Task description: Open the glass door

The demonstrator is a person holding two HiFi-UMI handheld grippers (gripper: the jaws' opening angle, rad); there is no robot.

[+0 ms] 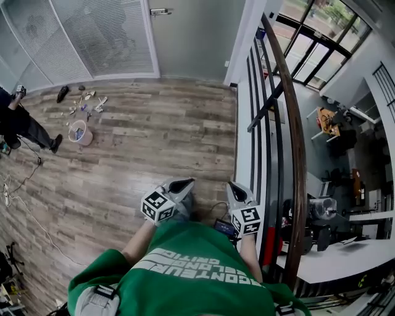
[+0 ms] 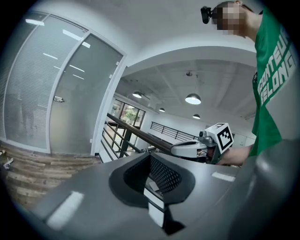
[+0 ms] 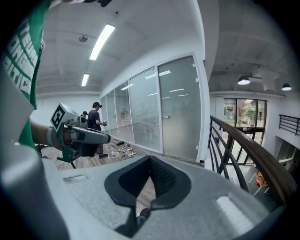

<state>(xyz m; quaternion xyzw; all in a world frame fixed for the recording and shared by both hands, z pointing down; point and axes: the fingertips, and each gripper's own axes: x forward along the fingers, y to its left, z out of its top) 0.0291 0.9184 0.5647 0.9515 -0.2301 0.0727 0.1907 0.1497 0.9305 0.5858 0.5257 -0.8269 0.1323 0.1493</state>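
The glass door [image 1: 188,37] is a frosted panel at the far end of the wooden floor, with a small metal handle [image 1: 160,11] near its left edge. It stands closed in the right gripper view [image 3: 180,112] and in the left gripper view [image 2: 77,103]. Both grippers are far from it, held close to the person's green shirt. My left gripper [image 1: 180,185] is shut with nothing in it; its jaws [image 2: 150,161] meet. My right gripper [image 1: 237,191] is beside it, also shut and empty [image 3: 150,164]. Each gripper shows in the other's view: the left gripper [image 3: 101,137], the right gripper [image 2: 187,149].
A dark wooden handrail with black bars [image 1: 290,123] runs along the right side, close to the right gripper. Frosted glass wall panels [image 1: 92,37] extend left of the door. A person in black [image 1: 18,123], a white bucket [image 1: 80,133], scattered tools [image 1: 86,102] and cables [image 1: 24,185] are on the left.
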